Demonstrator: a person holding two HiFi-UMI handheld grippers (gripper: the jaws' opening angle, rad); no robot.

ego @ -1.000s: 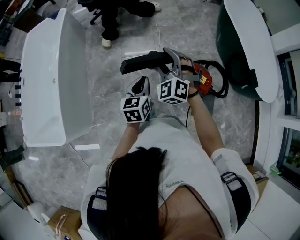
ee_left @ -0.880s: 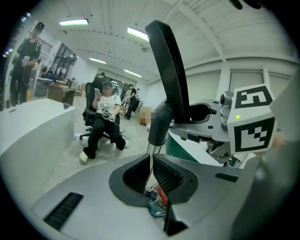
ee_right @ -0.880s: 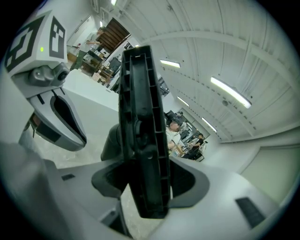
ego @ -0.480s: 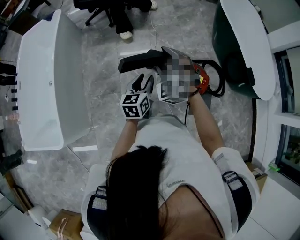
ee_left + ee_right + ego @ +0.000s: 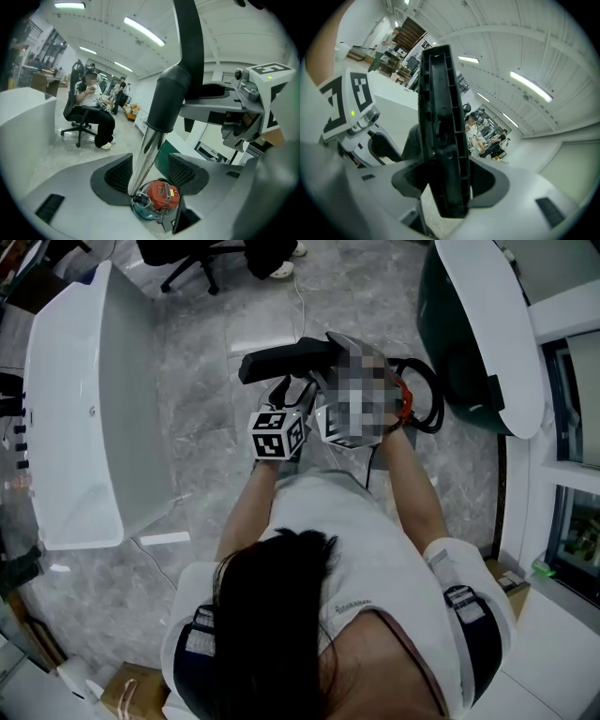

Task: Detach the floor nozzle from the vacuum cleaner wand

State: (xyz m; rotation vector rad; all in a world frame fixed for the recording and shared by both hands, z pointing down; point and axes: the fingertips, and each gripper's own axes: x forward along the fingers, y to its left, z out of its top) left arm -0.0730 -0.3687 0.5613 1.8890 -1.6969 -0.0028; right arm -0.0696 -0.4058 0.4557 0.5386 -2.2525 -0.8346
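- L gripper (image 5: 152,174): jaws have just been opening and are now standing wide. The chrome wand (image 5: 146,150) is running up btwn them, close against the pad on that view's left. Nothing is squeezing it, so L is holding nothing.
- R gripper (image 5: 447,180): jaws are clamping the black ribbed floor nozzle (image 5: 440,126), which is standing on edge in the bite with a pad on each face.
- Nozzle is being held up off the floor ahead of both hands, lying crosswise in the head view.
- Joint: a black cuff (image 5: 171,96) is swallowing the wand's top just beyond the L jaws, w/ black plastic carrying on upward toward R.
- Relation that matters: the wand's long axis is slanting from the red vacuum body (image 5: 161,196) on the floor, through the L jaws and up into the cuff. The nozzle is lying beyond and above L on that same line.
- L is the hand nearer the tube and R is on the nozzle, so I reckon the parting pull has to go along that axis (a sideways tug would prob just bind the joint).
- L is prob needing to close on the tube below the cuff first.
- Hard to see:
  - A mosaic patch is covering R in the head view.
  - No release catch is showing on the cuff.
  - Can't tell if the wand is really touching the L pad.
  - Hose (image 5: 433,404) is partly hidden.
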